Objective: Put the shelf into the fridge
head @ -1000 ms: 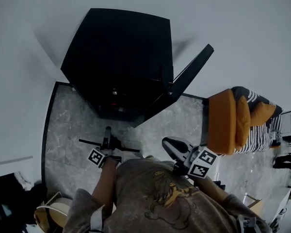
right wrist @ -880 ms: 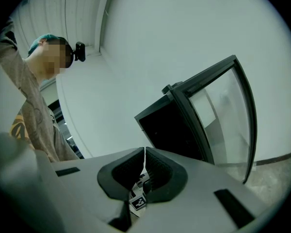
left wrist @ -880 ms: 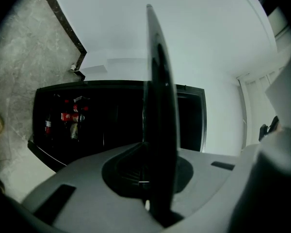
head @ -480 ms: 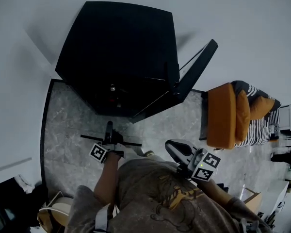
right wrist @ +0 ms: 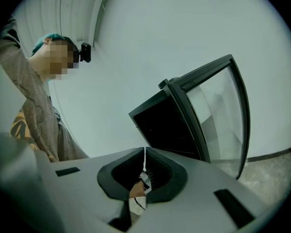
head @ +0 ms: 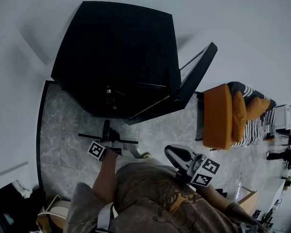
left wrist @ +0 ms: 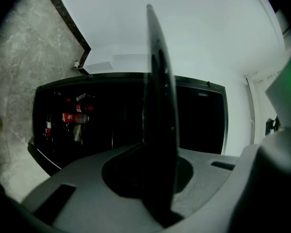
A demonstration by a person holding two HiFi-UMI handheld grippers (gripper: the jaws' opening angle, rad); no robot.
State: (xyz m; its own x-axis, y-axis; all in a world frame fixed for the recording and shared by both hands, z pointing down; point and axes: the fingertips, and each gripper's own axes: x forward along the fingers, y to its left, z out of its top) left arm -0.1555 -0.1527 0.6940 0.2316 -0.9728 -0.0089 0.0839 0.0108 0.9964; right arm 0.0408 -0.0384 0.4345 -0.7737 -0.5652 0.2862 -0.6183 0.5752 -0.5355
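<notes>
A black fridge (head: 116, 57) stands against the white wall with its glass door (head: 194, 76) swung open to the right. My left gripper (head: 105, 130) is shut on the shelf (head: 128, 141), a thin dark plate seen edge-on, held low in front of the fridge's open front. In the left gripper view the shelf (left wrist: 160, 106) rises edge-on out of my left gripper (left wrist: 157, 178), with the fridge (left wrist: 111, 120) and its bottles and cans (left wrist: 75, 118) behind. My right gripper (head: 172, 152) is shut and holds nothing. The right gripper view has my right gripper (right wrist: 144, 171) pointing at the door (right wrist: 218, 115).
An orange chair (head: 223, 115) with a striped cushion stands right of the door. The marble floor (head: 63, 130) has a dark border along the wall. A round basket (head: 53, 212) sits at lower left, a cardboard box (head: 247, 198) at lower right.
The fridge now fills a little more of the head view. Both grippers have shifted slightly. The shelf stays in the left gripper.
</notes>
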